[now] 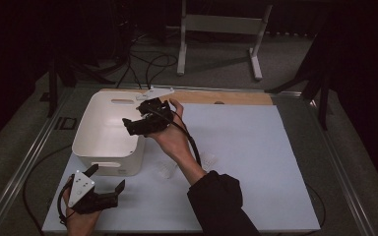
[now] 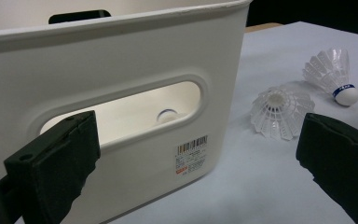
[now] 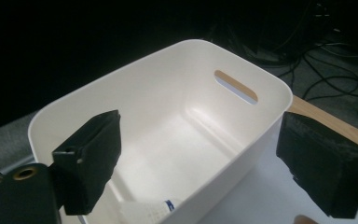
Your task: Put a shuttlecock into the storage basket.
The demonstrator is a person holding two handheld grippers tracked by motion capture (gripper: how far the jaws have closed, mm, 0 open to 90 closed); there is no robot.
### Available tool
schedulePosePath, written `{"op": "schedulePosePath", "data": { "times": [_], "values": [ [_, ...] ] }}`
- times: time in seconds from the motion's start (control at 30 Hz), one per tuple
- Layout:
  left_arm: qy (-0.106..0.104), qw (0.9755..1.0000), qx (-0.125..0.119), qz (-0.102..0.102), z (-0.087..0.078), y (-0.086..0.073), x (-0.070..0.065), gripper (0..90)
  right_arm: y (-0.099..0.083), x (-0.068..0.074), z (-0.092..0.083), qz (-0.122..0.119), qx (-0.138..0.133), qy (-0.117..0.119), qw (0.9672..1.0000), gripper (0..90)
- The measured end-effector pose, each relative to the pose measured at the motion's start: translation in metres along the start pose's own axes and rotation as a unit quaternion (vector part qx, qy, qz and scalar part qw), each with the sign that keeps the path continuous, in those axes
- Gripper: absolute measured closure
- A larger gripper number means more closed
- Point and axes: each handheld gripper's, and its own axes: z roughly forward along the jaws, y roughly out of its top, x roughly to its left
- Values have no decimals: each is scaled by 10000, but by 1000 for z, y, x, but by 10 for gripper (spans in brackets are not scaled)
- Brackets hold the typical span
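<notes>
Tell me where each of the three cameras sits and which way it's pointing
High view: above the person's side, looking forward and down at the white bin; both forearms, left gripper and right gripper show.
Left gripper view: low on the table, facing the bin's handle wall and two shuttlecocks; its open fingers show.
Right gripper view: above the bin, looking in at a shuttlecock inside; open fingers show.
All views share the bin.

Overall light: dim room, black surroundings; the pale desk (image 1: 256,147) sheet is the brightest area in the high view.
Source: from above, judging by soft shadows beneath the bin (image 1: 109,135).
Glare: bin's inner floor nearly washed out in the right gripper view.
Focus: claw pads (image 2: 56,163) close to both gripper cameras soft; shuttlecocks (image 2: 279,112) fairly sharp.
Grain: high view noisy, low contrast.
</notes>
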Motion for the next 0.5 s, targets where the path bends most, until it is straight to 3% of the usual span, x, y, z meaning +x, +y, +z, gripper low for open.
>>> {"op": "schedulePosePath", "data": {
  "times": [0.5],
  "values": [
    [8,10000,1,14,0,0,0,1,-4,-5,-8,-178,158,-59,9997,91]
  ]
}}
